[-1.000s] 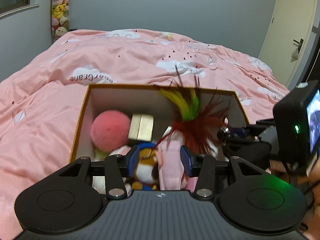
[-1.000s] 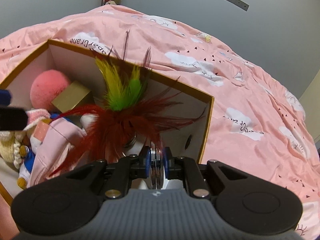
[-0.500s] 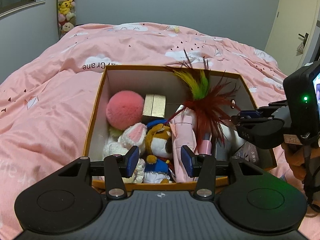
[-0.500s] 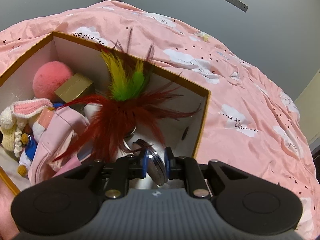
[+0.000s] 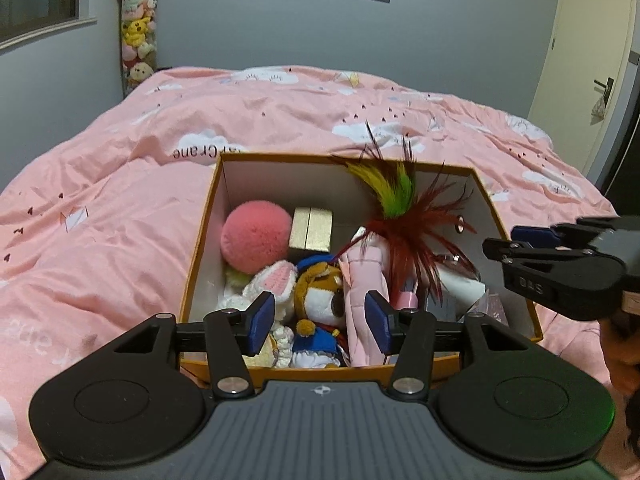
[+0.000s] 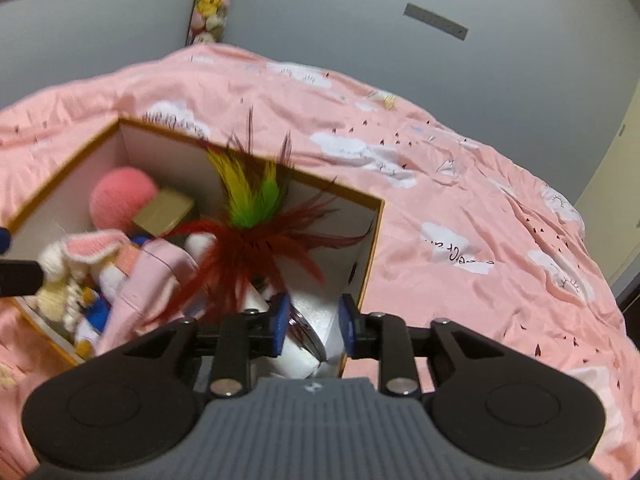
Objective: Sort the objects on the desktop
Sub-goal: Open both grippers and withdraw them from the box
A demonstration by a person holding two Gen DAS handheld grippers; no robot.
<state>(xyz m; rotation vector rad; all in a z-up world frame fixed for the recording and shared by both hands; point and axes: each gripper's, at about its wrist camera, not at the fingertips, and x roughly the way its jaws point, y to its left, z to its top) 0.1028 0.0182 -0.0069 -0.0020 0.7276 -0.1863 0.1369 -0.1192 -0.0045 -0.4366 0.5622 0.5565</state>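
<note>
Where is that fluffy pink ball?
In the left wrist view, the pink ball sits inside the box, at its far left, beside the gold box.

I see my left gripper [image 5: 318, 317] tilted downward over the near edge of the box [image 5: 200, 240]. Its jaws are opening, and its blue pads [image 5: 262, 316] stand apart and press on nothing. My right gripper [image 6: 312, 325] points down at the right near corner of the box. Its jaws are also opening, and its pads [image 6: 280, 320] hold nothing. From the left wrist camera, the right gripper [image 5: 516, 246] comes in from the right side, just beside the right wall of the box.
</note>
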